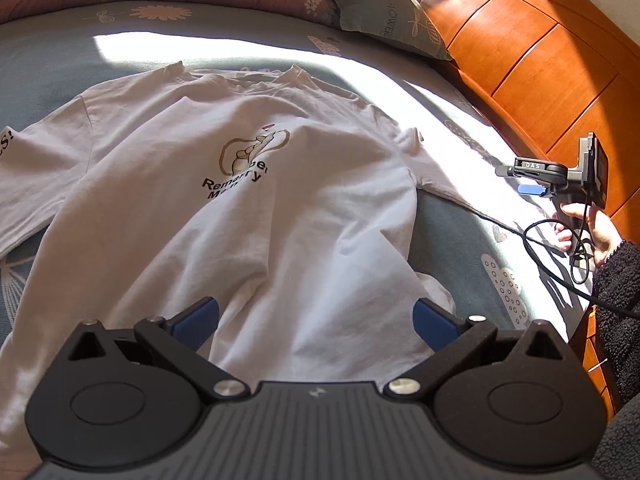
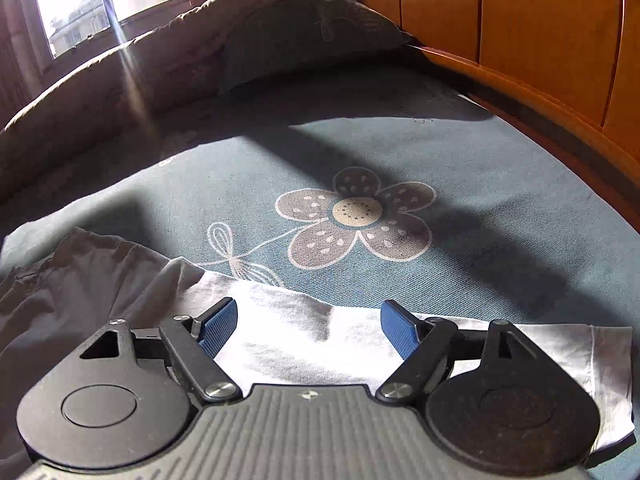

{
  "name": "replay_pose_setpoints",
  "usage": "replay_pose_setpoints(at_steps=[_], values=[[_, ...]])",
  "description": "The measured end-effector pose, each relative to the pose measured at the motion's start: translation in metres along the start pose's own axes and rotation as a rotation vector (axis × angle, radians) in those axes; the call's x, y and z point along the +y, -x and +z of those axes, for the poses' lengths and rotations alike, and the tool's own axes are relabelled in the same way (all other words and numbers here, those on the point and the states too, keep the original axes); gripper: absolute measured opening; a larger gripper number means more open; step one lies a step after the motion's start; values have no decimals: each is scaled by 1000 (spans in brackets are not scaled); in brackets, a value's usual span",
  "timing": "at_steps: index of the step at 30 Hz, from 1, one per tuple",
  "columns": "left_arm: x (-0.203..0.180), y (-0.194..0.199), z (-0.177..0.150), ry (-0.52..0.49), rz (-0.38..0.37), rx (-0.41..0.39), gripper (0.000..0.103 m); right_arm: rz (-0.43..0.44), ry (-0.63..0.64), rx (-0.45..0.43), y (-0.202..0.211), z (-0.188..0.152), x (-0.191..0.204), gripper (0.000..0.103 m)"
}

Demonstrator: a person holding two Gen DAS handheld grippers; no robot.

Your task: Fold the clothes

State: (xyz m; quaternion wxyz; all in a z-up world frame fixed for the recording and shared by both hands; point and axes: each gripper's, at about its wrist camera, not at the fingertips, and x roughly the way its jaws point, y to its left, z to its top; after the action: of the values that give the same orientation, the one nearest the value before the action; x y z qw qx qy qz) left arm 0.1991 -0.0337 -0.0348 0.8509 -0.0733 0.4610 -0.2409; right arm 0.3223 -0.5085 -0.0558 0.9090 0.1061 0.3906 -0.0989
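A white T-shirt [image 1: 240, 200] lies spread front-up across a blue-grey floral bedsheet [image 1: 460, 232], its collar toward 12 o'clock in the left wrist view and a printed graphic with dark lettering at the centre of the chest. The left gripper [image 1: 316, 320] hangs just above the shirt's lower body, its blue-padded fingers [image 1: 198, 320] spread wide with cloth showing in the gap between them and nothing pinched. At 3 o'clock in the same view, a hand [image 1: 592, 228] in a dark fleecy sleeve [image 1: 620, 280] holds the right gripper [image 1: 520, 180] by its handle, a black cable [image 1: 560, 280] looping below; it sits near the tip of the shirt's sleeve, beside a wooden headboard [image 1: 540, 60]. Seen from its own camera, the right gripper [image 2: 308, 326] also has its fingers set well apart, hovering over the white shirt sleeve [image 2: 288, 344], which lies flat at 6 o'clock with its hemmed end running out toward 4 o'clock; whether the pads touch the cloth cannot be told. Beyond the sleeve, at the centre of that view, a large flower print [image 2: 356, 220] marks the sheet. A pillow [image 2: 312, 28] rests at 12 o'clock against the headboard, a folded quilt [image 2: 100, 92] slopes away at 10 o'clock, and a sunlit window [image 2: 108, 0] stands at 11 o'clock.
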Motion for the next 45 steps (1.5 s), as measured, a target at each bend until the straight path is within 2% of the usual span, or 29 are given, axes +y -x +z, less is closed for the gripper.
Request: replay_pose_setpoints(at_steps=[3, 5, 6, 8, 15, 19, 23, 28, 30, 33, 37, 39, 42, 45], values=[[-7, -4, 0, -15, -5, 11, 102, -123, -28, 58, -17, -20, -37, 84], [-12, -4, 0, -25, -3, 16, 102, -175, -3, 3, -22, -28, -53, 87], [-13, -4, 0, -30, 0, 18, 102, -191, -14, -16, -24, -28, -62, 91], [-16, -3, 0, -40, 3, 19, 102, -219, -65, -27, -30, -21, -78, 92], [-20, 1, 0, -49, 1, 12, 102, -188, -144, -40, 3, -13, -89, 94], [-25, -1, 1, -62, -3, 12, 102, -181, -79, 21, 8, -42, -84, 94], [-29, 0, -2, -72, -15, 13, 102, -143, -20, -11, 20, -73, -90, 91], [-26, -1, -2, -70, -6, 13, 102, -196, -42, 51, 30, -58, -78, 92], [-25, -1, -1, -68, -2, 10, 102, -120, -77, 21, 36, -45, -68, 93], [-20, 0, 1, -64, 24, 6, 102, 118, -79, -9, 36, -17, -27, 98], [-6, 5, 0, -32, 49, -4, 102, 465, -74, 30, 13, 16, 43, 102], [1, 8, -1, -19, 64, -8, 102, 566, -53, 71, -6, 28, 81, 103], [12, 12, -3, 5, 77, -9, 102, 575, -18, 149, -42, 35, 127, 103], [21, 13, -4, 19, 87, -6, 102, 513, -9, 235, -77, 30, 151, 103]])
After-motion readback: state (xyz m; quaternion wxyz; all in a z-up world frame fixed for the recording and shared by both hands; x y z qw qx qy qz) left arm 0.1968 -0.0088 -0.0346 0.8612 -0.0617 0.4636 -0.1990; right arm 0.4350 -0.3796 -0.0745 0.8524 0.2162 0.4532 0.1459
